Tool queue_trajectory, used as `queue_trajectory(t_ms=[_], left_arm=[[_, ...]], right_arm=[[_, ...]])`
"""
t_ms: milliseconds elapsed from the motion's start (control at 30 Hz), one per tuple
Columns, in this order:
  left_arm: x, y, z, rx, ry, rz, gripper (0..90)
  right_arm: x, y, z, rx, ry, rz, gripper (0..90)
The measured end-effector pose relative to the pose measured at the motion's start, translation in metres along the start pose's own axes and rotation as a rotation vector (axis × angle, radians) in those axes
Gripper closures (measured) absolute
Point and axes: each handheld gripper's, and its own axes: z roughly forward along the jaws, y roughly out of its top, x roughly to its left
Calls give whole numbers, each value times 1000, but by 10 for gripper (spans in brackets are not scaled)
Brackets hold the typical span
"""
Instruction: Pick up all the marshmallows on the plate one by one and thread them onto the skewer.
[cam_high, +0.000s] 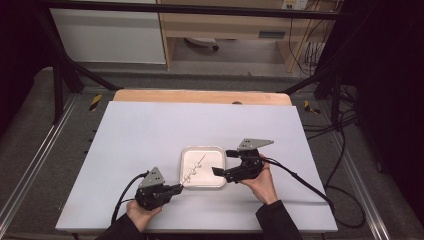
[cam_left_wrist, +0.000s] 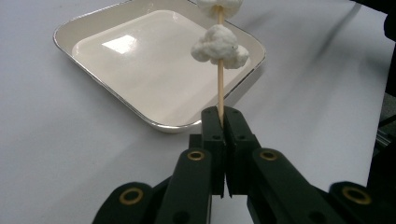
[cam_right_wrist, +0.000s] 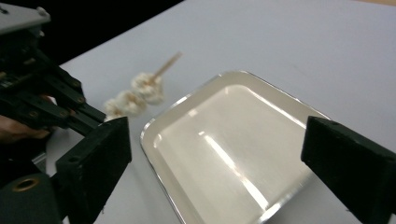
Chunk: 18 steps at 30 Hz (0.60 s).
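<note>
A thin wooden skewer (cam_high: 196, 170) threaded with white fluffy lumps (cam_high: 190, 176) slants over a shallow white tray (cam_high: 216, 152) at the table's front middle. My left gripper (cam_high: 179, 187) is shut on the skewer's near end, just off the tray's front left corner. In the left gripper view the stick (cam_left_wrist: 219, 91) rises from between the closed jaws, with a lump (cam_left_wrist: 219, 45) above the tray (cam_left_wrist: 140, 70). My right gripper (cam_high: 225, 162) stands open at the tray's right edge. Its wide-apart pads (cam_right_wrist: 100, 158) hold nothing; beyond them lie the tray (cam_right_wrist: 150, 133) and the skewer (cam_right_wrist: 142, 88).
The white tabletop (cam_high: 150, 130) spreads wide behind and to both sides of the tray. A wooden strip (cam_high: 200, 96) runs along its far edge. Black frame posts (cam_high: 57, 85) stand at the back corners, and cables (cam_high: 345, 150) trail down on the right.
</note>
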Motion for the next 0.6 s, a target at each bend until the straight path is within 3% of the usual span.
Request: queue_trajectory(t_ms=[233,600], left_arm=[[1,0,-1,-2,-2,-2,881],[2,1,-2,0,-1,-1,880]], right_arm=[[-17,-21,-18,37,-80,41,13],[-33,-52,-38,90,-168,0,5]])
